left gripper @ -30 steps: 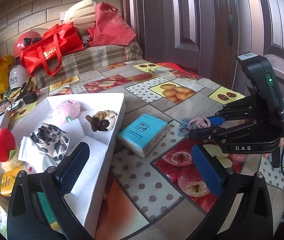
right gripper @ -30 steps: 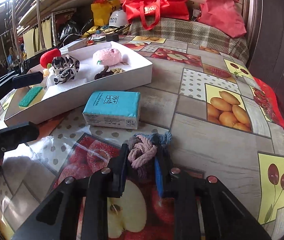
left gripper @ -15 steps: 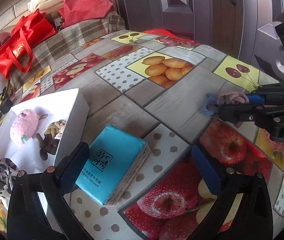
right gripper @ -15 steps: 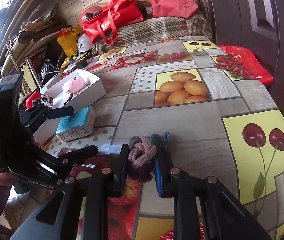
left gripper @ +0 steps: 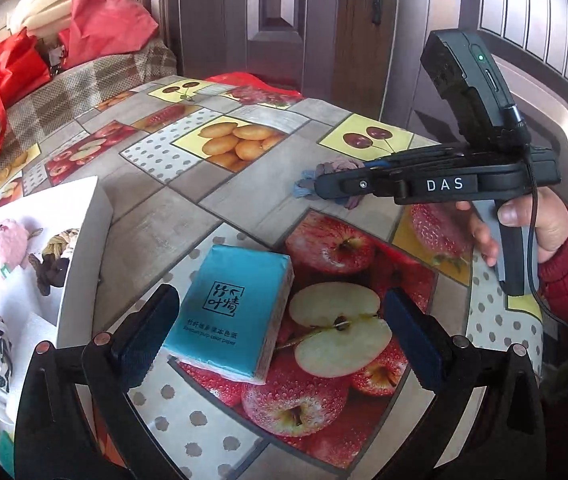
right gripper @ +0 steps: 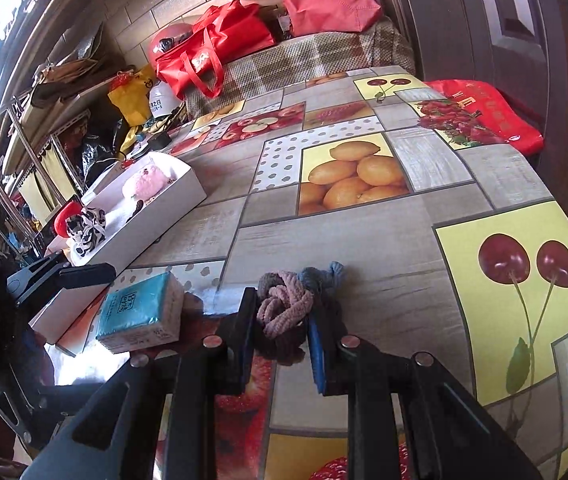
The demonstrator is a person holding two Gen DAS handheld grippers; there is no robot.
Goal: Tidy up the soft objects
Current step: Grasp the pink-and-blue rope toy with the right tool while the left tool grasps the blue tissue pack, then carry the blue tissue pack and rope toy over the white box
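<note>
The right gripper (right gripper: 278, 330) is clamped on the knotted rope toy (right gripper: 284, 308) low over the table (right gripper: 384, 288), the white box (right gripper: 156, 220) lying toward ten o'clock, while the left gripper (left gripper: 280, 334) gapes wide astride the blue tissue pack (left gripper: 230, 312).

Both wrist views sit low over the worktop (left gripper: 212, 216), sharing the tissue pack (left gripper: 228, 312) (right gripper: 140, 316): left close, right farther, facing the wall.

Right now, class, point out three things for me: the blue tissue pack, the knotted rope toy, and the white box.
blue tissue pack (left gripper: 226, 312), left wrist view, on its printed top face.
knotted rope toy (right gripper: 284, 306), right wrist view, on its pink knot.
white box (left gripper: 80, 264), left wrist view, on its near side wall.
</note>
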